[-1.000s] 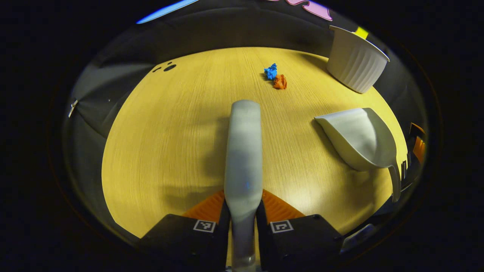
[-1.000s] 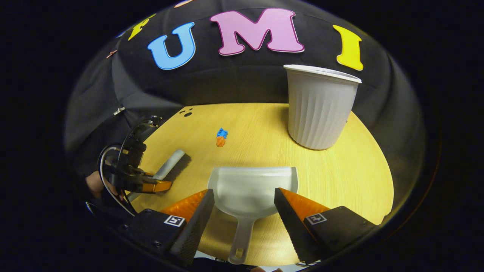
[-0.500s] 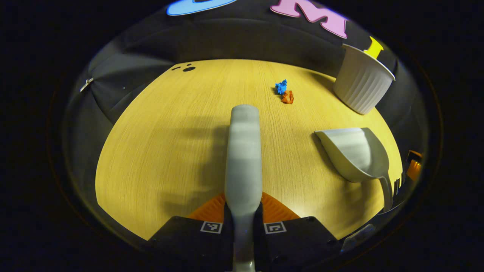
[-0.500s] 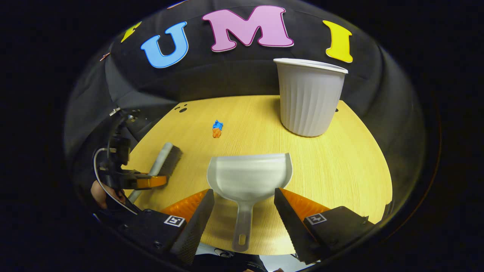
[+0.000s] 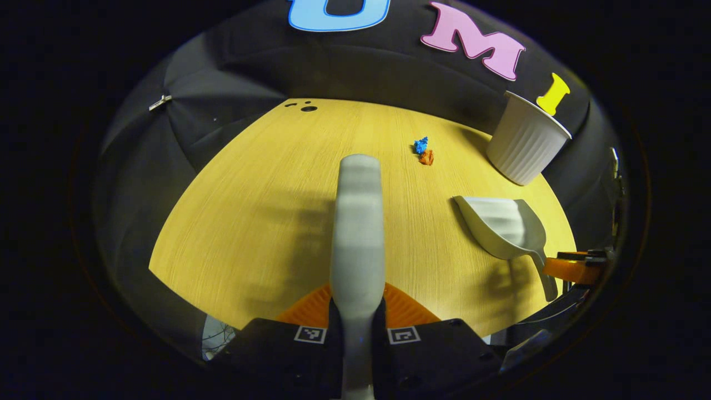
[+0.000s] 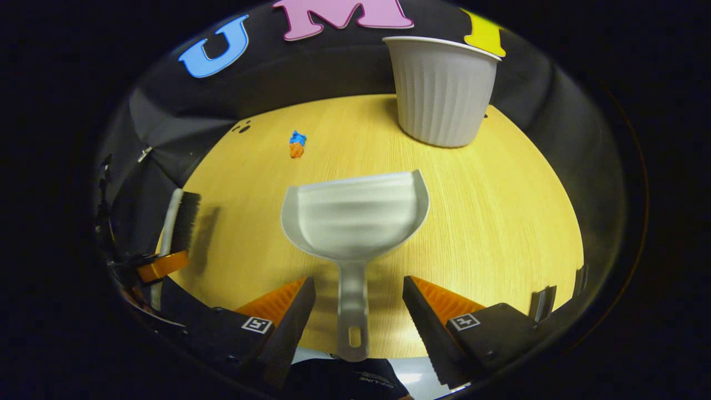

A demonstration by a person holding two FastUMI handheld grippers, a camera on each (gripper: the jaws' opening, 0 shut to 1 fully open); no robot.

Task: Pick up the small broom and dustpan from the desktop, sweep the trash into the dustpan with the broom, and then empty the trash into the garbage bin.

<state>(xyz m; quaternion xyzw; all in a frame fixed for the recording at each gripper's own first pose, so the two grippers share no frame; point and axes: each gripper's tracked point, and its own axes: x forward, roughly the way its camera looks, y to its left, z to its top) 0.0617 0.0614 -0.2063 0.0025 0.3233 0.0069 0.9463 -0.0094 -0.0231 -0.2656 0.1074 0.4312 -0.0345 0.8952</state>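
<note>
In the left gripper view, the left gripper [image 5: 356, 311] has both fingers pressed against the handle of the small broom [image 5: 357, 233], jaws nearly closed around it, and the pale grey broom runs straight forward from the fingers above the wooden desktop [image 5: 250, 211]. To its right in that view the dustpan [image 5: 500, 228] lies on the desktop with its mouth turned toward the far left, and the right gripper sits at the dustpan's handle end near the table's edge. Beyond the broom's tip lie two bits of trash touching each other, a blue crumpled scrap [image 5: 420, 145] and an orange crumpled scrap [image 5: 426, 158], well apart from broom and pan. The white ribbed garbage bin [image 5: 525, 147] stands upright at the far right of the desktop. In the right gripper view, the right gripper [image 6: 358, 311] has its jaws wide open, one finger on each side of the dustpan's handle with a clear gap on both sides, gripping nothing; the dustpan lies flat on the desktop, scoop pointing away. The broom's dark bristles show at the left edge of this view, with the bin upright at the far side and the scraps far left of it
</note>
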